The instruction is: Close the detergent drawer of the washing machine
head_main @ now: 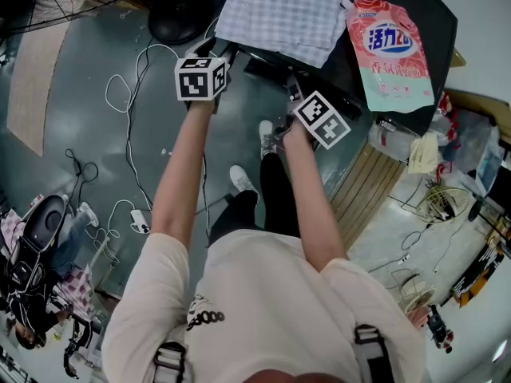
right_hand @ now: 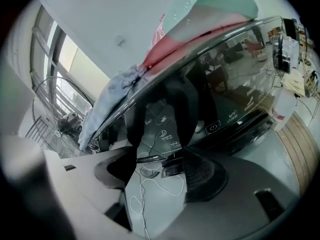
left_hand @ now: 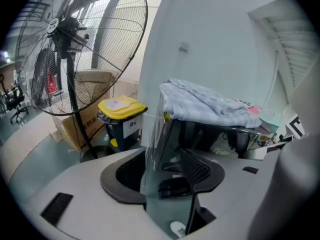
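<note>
Head view: both arms reach toward a black washing machine [head_main: 339, 70]. A checked cloth [head_main: 279, 14] lies on its lid. Beside the cloth is a pink detergent pouch [head_main: 391, 54] printed with "活力28"; the smaller print under that is too fine to read. The detergent drawer [head_main: 267, 66] shows as a dark slab sticking out of the front, just under the cloth's edge, so it's not shut yet. The left gripper [head_main: 214, 58] is right by the drawer's left side and the right gripper [head_main: 297, 94] is close on its right. White cables [head_main: 132, 94] and a power strip [head_main: 140, 222] lie on the grey floor.

Left gripper view: the jaws of the left gripper [left_hand: 162, 176] are spread with nothing pinched. The machine's corner and the dark drawer sit straight ahead through the gap. Off to the left are a big standing fan [left_hand: 75, 49], a yellow-lidded bin [left_hand: 121, 119] and a cardboard box [left_hand: 87, 121]. I can't read the labels on them.

Right gripper view: the right gripper [right_hand: 157, 169] is spread wide too and holds nothing. It's aimed at the glossy control panel, which has a power symbol [right_hand: 213, 126] and a few small white icons I can't read. A thin dark edge, which looks like the drawer front, lines up with the gap just past the tips. I can't tell if it touches.
</note>
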`<state>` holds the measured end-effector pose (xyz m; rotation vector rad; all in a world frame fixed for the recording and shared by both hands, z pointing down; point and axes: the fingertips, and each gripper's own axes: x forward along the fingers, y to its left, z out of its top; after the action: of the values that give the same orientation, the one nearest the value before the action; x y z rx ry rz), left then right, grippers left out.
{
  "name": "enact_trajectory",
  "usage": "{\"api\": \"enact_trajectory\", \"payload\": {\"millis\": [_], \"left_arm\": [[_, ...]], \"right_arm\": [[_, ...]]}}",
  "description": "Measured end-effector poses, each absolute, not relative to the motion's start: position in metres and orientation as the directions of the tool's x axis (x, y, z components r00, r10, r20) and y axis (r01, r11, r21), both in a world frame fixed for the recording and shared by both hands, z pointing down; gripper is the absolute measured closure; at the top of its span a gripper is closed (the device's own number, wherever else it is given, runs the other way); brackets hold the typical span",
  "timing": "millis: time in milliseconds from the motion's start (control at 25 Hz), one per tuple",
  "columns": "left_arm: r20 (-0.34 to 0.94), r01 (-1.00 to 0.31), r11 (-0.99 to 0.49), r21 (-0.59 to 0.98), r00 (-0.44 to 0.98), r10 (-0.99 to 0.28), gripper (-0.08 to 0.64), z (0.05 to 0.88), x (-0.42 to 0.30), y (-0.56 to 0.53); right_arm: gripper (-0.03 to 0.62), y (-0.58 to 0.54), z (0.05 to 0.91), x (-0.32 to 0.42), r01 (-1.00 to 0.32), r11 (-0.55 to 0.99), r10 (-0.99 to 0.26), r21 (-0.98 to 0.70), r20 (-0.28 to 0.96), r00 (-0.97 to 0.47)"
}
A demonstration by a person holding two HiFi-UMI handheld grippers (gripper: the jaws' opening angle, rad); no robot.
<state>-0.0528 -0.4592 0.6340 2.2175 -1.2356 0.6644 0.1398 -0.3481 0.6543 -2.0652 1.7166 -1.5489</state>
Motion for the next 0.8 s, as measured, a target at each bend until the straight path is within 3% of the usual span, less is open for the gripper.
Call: {"api": "enact_trajectory", "payload": {"millis": [440,640,800], "left_arm": [[0.617,-0.871,-0.465,0.162,0.457,-0.641,0.334,0.633,-0.054,-0.458],[0.636,-0.855,-0.502,0.131,0.461,-0.619,0.334,0.627,-0.050,-0.443],[0.632,-0.822,-0.545,0.163,0.511,-0.582,0.344,0.617,-0.050,-0.409]], "right_arm": [[0.328,-0.346,0.655,0.140,-0.718,-0.364,-0.765,-0.593,0.631,-0.133],[0.328,-0.335,0.655,0.137,-0.662,-0.371,-0.724,-0.651,0.649,-0.233],[0.328,-0.314,0.635,0.131,-0.713,-0.292,-0.718,-0.638,0.639,-0.277]]}}
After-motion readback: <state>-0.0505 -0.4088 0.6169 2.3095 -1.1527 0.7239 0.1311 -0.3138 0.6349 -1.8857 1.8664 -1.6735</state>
